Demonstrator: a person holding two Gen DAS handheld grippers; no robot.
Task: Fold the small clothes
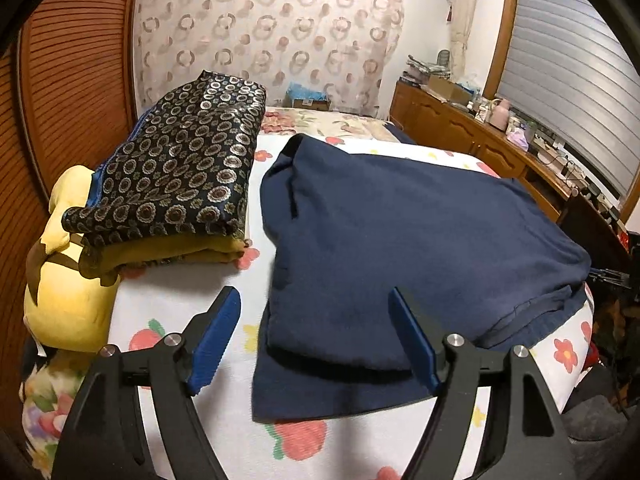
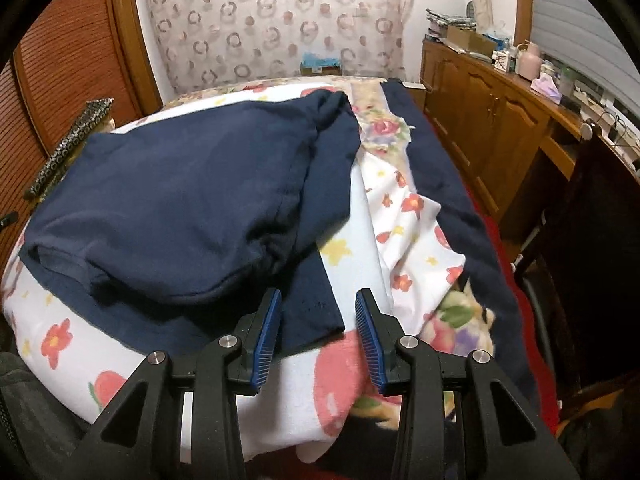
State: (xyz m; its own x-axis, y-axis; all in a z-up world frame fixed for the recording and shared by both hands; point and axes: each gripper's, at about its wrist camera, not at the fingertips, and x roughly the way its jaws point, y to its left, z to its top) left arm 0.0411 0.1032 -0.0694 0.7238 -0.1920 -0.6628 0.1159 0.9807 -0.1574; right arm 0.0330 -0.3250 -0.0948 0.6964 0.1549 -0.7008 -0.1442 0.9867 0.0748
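Only the left wrist view shows the whole pile at the far left of the bed (image 1: 192,292): one dark folded cloth (image 1: 180,168) printed with ring-shaped flowers, lying on a mustard-yellow layer, with one yellow plush toy (image 1: 68,292) pressed against its left side. The right wrist view catches just the edge of that patterned cloth (image 2: 68,148), but it alone shows a second navy cloth (image 2: 460,196) running along the bed's right edge and a rumpled fold of the white flowered sheet (image 2: 412,232) between the two navy pieces. The navy garment (image 1: 400,240) lies folded on the flowered sheet in the middle of the bed; in the right wrist view its upper layer is doubled over into a rounded bulge (image 2: 180,200) and one flat corner points toward the camera. There are two grippers, one per view. The left gripper (image 1: 316,336) stands wide, its blue pads on either side of the garment's near left corner, not pressing it. The right gripper (image 2: 318,332) is narrower but parted, with the garment's near right corner lying between its pads, not pinched. One wooden cabinet (image 2: 500,112) cluttered with small items lines the right wall, a louvred wooden door (image 1: 72,80) the left, and a patterned curtain (image 1: 260,32) hangs behind the bed.
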